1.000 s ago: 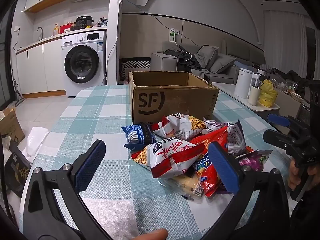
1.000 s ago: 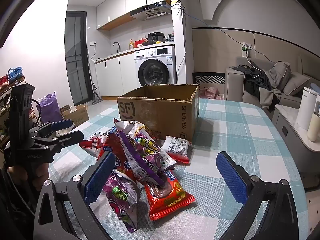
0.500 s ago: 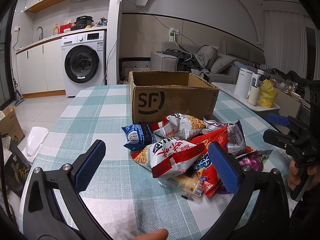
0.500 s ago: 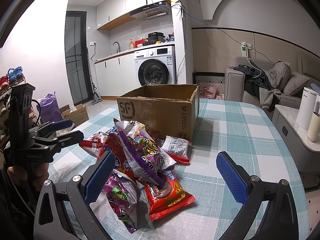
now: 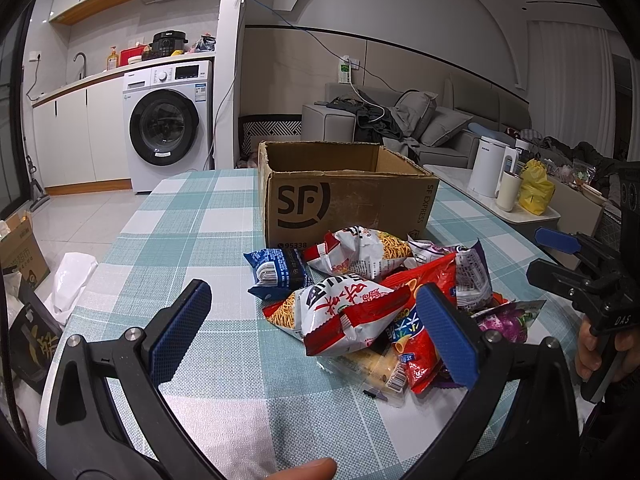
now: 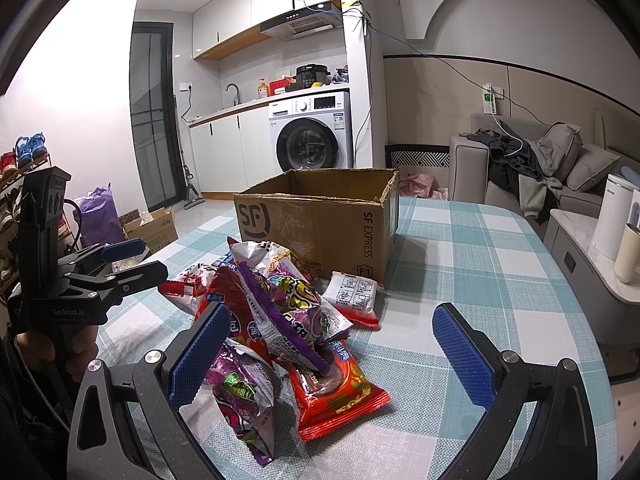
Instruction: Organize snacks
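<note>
A heap of snack packets (image 5: 372, 304) (image 6: 280, 328) lies on the checked table, in front of an open brown cardboard box (image 5: 344, 196) (image 6: 320, 220). The box looks empty as far as its inside shows. A small white and red packet (image 6: 354, 292) lies apart by the box's near corner. A blue packet (image 5: 278, 270) sits at the heap's left edge. My left gripper (image 5: 312, 330) hovers open before the heap, its right pad over a red bag. My right gripper (image 6: 330, 354) is open too, low over the purple and red bags. Each gripper shows in the other's view, held by a hand.
The green and white checked tablecloth (image 5: 180, 224) (image 6: 472, 248) covers the table. A side table with a white kettle (image 5: 490, 168) and a cup stands to the right. A washing machine (image 5: 166, 128) and a sofa (image 6: 532, 164) are beyond the table.
</note>
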Tool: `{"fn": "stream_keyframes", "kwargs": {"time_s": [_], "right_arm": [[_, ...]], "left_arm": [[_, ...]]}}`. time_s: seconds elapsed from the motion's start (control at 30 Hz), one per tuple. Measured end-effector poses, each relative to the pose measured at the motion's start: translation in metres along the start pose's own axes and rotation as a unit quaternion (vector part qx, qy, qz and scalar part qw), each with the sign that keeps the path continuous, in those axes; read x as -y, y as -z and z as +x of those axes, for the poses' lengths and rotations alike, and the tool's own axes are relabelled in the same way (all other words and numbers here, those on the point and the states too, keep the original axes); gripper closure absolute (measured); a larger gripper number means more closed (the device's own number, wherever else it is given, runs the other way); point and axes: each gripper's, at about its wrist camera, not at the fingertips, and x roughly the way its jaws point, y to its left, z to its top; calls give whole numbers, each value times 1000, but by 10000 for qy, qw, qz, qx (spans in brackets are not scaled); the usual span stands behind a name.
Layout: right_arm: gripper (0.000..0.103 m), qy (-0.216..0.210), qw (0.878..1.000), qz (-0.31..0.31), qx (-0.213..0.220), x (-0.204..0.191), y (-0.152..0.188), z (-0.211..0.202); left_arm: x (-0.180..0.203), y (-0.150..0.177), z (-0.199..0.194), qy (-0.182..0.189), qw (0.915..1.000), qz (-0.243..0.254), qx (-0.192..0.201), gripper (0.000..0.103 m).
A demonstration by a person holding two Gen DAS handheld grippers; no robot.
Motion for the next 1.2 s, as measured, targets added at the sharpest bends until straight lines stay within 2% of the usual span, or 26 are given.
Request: {"fn": "stream_keyframes", "kwargs": {"time_s": [1.2], "right_arm": [[0, 81, 9998, 81, -145, 3, 0, 9]], "left_arm": [[-10, 3, 8, -41, 9998, -174, -110, 1]]}}
